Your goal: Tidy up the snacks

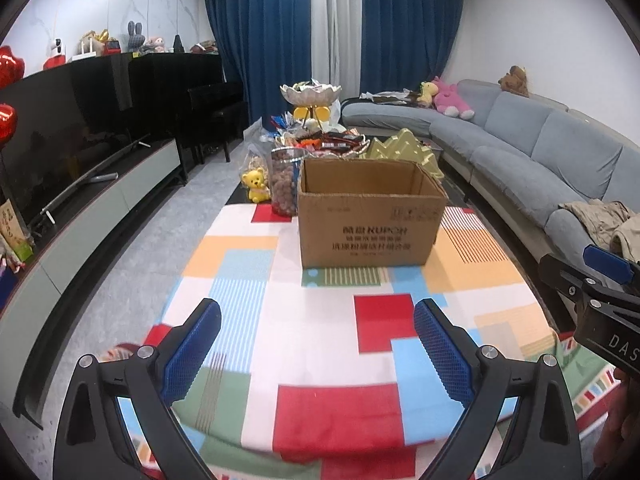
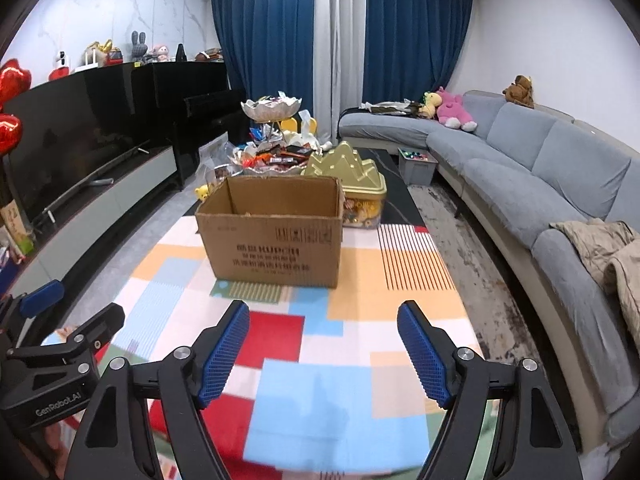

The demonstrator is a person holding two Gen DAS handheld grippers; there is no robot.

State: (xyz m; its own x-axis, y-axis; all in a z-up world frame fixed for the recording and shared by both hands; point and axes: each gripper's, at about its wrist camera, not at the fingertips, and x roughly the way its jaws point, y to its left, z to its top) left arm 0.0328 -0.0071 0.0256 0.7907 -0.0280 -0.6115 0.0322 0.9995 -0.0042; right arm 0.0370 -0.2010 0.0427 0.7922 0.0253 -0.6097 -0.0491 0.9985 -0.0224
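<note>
We hold the left gripper and right gripper with jaws apart, both empty, above the patchwork tablecloth; the open cardboard box stands ahead on it; the snacks lie heaped behind the box, beside a gold tin; a grey sofa runs along the right.

Open cardboard box before heaped snacks

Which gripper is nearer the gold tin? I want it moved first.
Right. The right gripper faces the box with the gold tin just behind-right; the left gripper sits farther left.
</note>
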